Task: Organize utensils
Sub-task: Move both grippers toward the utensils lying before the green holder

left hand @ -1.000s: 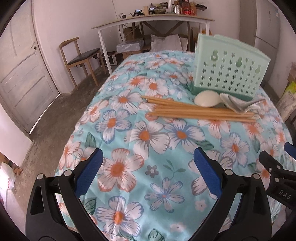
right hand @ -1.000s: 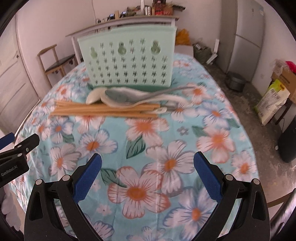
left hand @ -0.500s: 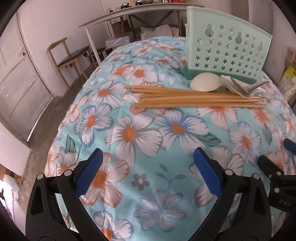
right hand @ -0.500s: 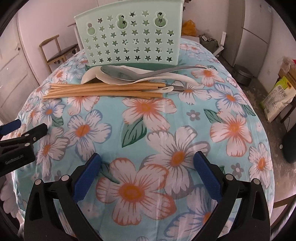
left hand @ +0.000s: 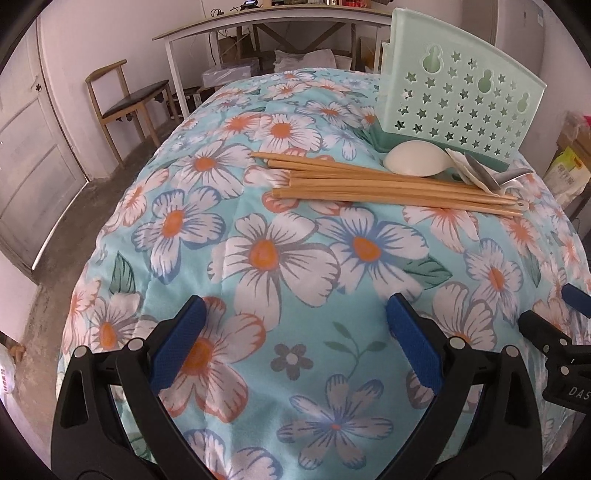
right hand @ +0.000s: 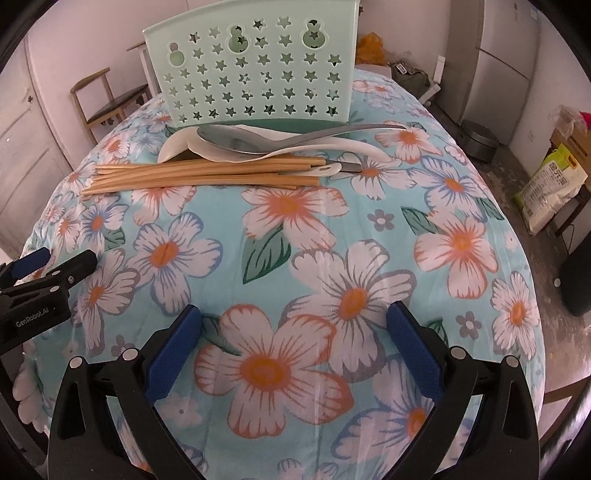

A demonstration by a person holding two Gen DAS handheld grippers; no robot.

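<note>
A pile of utensils lies on the floral cloth in front of a mint-green utensil holder (left hand: 454,99) with star holes, also in the right wrist view (right hand: 255,70). Several wooden chopsticks (left hand: 388,186) (right hand: 207,175) lie side by side. White ceramic spoons (left hand: 415,158) (right hand: 332,146) and a metal spoon (right hand: 236,138) rest behind them. My left gripper (left hand: 295,343) is open and empty, well short of the chopsticks. My right gripper (right hand: 295,343) is open and empty, also short of the pile.
The flowered cloth (left hand: 280,258) covers the table. A wooden chair (left hand: 125,99) and a white side table (left hand: 266,22) stand beyond on the left. A fridge (right hand: 495,62), a pot (right hand: 480,142) and a sack (right hand: 554,184) stand on the floor at right.
Both grippers have moved forward toward the utensils and holder, which now look nearer and larger. Both stay open and empty. Nothing on the cloth has moved.
</note>
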